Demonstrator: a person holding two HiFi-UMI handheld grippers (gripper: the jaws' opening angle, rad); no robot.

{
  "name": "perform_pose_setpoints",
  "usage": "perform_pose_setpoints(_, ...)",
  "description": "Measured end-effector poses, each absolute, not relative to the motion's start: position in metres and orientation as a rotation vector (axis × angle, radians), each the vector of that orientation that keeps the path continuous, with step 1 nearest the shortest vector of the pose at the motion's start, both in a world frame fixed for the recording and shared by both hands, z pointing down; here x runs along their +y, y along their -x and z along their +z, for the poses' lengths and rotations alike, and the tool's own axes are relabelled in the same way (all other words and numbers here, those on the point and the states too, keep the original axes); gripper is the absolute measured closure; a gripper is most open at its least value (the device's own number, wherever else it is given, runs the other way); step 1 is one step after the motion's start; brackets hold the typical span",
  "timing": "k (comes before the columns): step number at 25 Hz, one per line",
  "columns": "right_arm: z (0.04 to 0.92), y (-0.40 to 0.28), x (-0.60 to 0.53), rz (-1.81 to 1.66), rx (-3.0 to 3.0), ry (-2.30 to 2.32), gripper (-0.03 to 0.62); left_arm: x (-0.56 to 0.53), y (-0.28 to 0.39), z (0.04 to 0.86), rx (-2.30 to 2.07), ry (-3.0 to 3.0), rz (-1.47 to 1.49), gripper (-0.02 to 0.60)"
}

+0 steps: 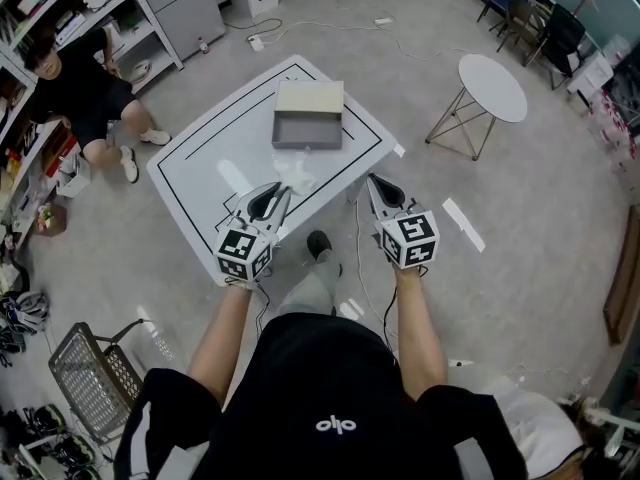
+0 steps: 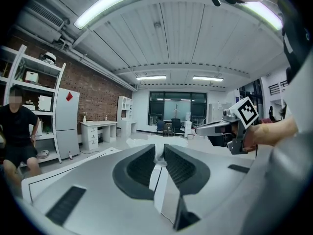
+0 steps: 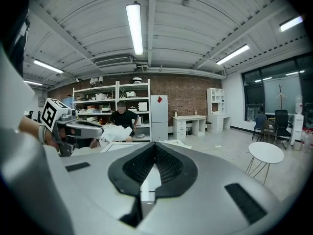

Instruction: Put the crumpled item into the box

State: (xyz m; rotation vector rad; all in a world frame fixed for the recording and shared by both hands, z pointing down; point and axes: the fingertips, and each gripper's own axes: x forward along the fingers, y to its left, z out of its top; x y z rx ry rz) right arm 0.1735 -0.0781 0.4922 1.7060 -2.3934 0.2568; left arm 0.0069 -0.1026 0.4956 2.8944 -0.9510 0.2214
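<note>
The left gripper (image 1: 283, 190) pinches the crumpled item (image 1: 298, 176), a pale wad of paper or film. Its jaws are nearly together on a thin fold, and the rest of the wad bulges out past the tips. The item hangs over the near middle of the table (image 1: 215, 163), short of the box (image 1: 307, 142), which sits open at the far middle with its lid tipped back. The right gripper (image 1: 372, 181) has its jaws pressed together on nothing and floats just off the table's near right edge.

The main risk, as I judge it, is the hold itself. In the left gripper view only a narrow strip of the item sits between the pads, so a quick swing toward the box could let the fold slide out and drop the wad on the table.

The wad is light and springy. Let go from too high, or over the near wall of the box, it could catch on the rim and roll back out, or drift aside as it falls. Its loose part could also snag the near wall if the gripper travels too low.

When the jaws part, a thin piece may cling to one pad and come back out as the gripper lifts away.

The right gripper is close beside the left, so a sideways sweep could knock the two together.
</note>
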Motion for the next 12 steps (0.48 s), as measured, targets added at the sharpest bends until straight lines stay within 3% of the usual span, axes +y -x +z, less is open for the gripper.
perform_pose_setpoints(12,0.492,-0.214,-0.17,0.255,-2.378,-1.681,0.585,-0.188,-0.053,0.513,-0.945,-2.859,0.227,0.52)
